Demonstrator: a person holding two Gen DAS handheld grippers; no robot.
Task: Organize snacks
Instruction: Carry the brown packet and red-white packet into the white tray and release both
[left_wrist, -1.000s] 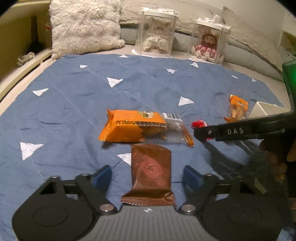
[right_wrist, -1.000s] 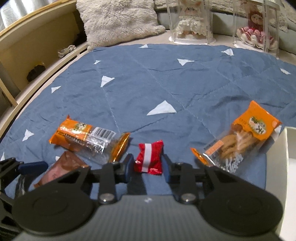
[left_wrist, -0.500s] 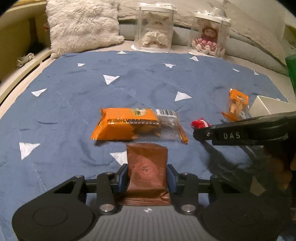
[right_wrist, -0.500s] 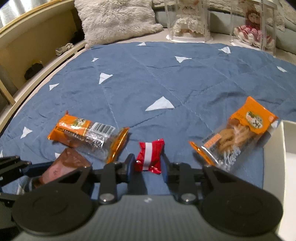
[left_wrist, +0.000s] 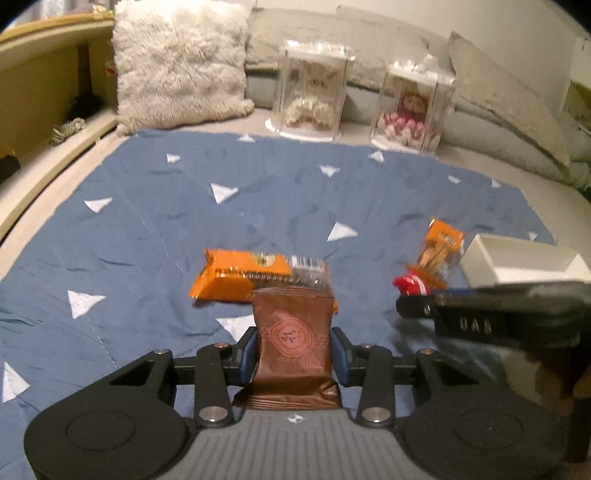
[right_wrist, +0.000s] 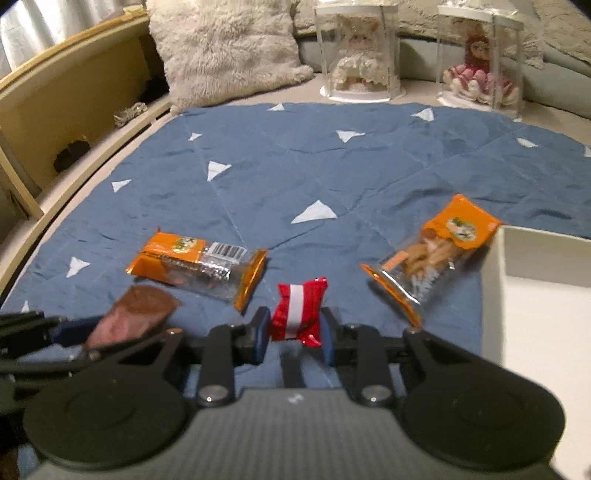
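Observation:
My left gripper (left_wrist: 293, 352) is shut on a brown snack packet (left_wrist: 291, 339) and holds it lifted above the blue blanket (left_wrist: 258, 192). My right gripper (right_wrist: 293, 334) is shut on a small red and white candy packet (right_wrist: 297, 315); it also shows in the left wrist view (left_wrist: 410, 285). A long orange cookie packet (left_wrist: 243, 275) lies on the blanket behind the brown packet; it also shows in the right wrist view (right_wrist: 195, 264). A second orange snack bag (right_wrist: 436, 254) lies beside a white box (right_wrist: 539, 302).
Two clear display cases with dolls (right_wrist: 356, 55) (right_wrist: 480, 61) and a fluffy pillow (right_wrist: 225, 48) stand at the back. A wooden bed frame (right_wrist: 48, 110) runs along the left. The right gripper's side (left_wrist: 491, 317) crosses the left wrist view.
The left gripper shut on the brown packet and raised it. The right gripper stayed shut on the red candy and lifted it slightly toward the white box side.

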